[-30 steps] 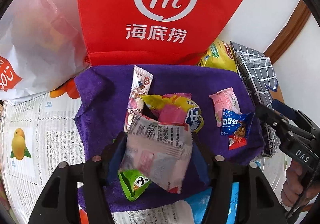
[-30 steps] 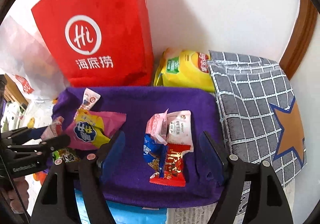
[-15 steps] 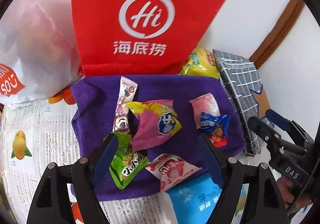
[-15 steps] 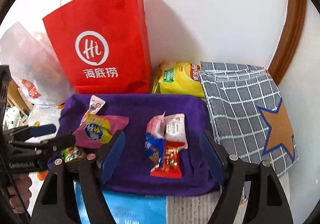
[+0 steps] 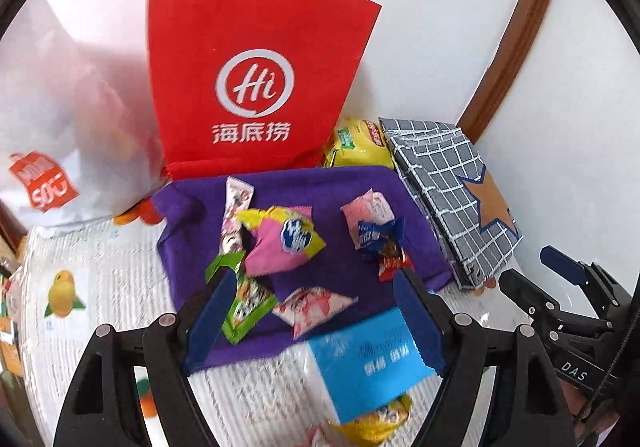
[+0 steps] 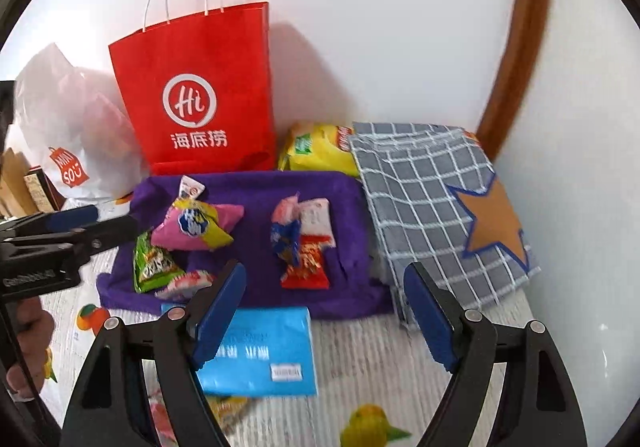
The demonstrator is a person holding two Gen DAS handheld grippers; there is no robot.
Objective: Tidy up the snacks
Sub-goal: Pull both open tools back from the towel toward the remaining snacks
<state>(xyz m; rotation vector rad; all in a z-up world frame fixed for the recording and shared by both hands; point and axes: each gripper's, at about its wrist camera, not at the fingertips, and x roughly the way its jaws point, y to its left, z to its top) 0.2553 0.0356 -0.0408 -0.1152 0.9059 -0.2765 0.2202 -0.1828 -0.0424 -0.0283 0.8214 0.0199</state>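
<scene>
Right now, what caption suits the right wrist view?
Open right gripper above snack packets on a purple cloth before a red bag.

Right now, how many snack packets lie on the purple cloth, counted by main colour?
Pink and yellow packet: 1
Green packet: 1
Pale pink and white packets: 3
Blue packet: 1
Red packet: 1
Total on the purple cloth: 7

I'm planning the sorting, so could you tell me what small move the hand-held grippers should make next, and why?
Probably lower the left hand-held gripper onto the pink-and-white packet below it. Both hand-held grippers stand open and empty, the right hand-held gripper too, and loose snacks lie scattered on the purple cloth.
</scene>
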